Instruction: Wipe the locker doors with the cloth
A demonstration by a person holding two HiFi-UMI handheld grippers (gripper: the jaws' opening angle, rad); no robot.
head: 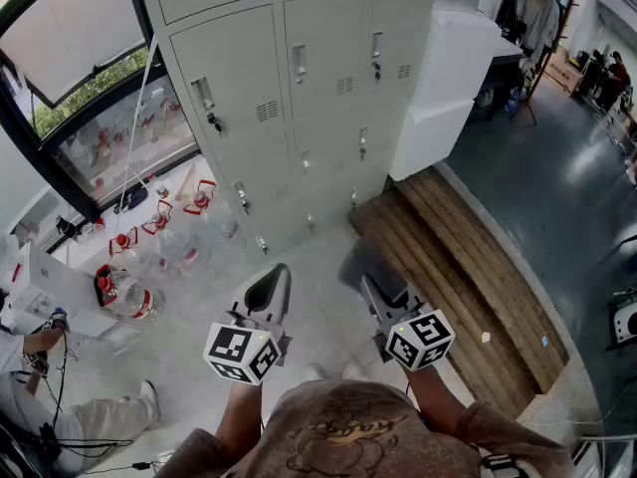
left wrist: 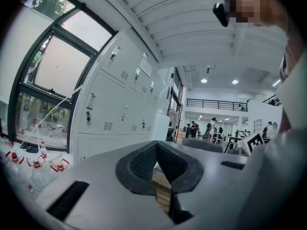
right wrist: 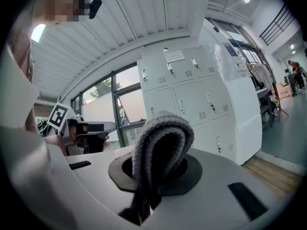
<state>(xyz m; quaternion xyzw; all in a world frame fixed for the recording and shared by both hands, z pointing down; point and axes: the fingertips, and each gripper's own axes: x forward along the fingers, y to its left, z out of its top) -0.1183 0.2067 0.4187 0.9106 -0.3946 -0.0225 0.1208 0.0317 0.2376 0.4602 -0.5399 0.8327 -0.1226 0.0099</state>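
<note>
A bank of pale grey lockers (head: 299, 88) stands ahead of me, its doors closed; it also shows in the left gripper view (left wrist: 115, 104) and the right gripper view (right wrist: 192, 95). My right gripper (head: 378, 299) is shut on a folded grey knitted cloth (right wrist: 160, 147), which bulges out past the jaws (head: 360, 267). Beside it, my left gripper (head: 267, 292) is shut with nothing in it (left wrist: 156, 164). Both grippers are held low in front of me, well short of the locker doors.
A wooden slatted platform (head: 468, 267) runs along the floor at the right, below a white cabinet (head: 448, 78). Several water bottles with red caps (head: 149, 257) crowd the floor at the left under a window (head: 90, 88). A seated person (head: 60, 416) is at lower left.
</note>
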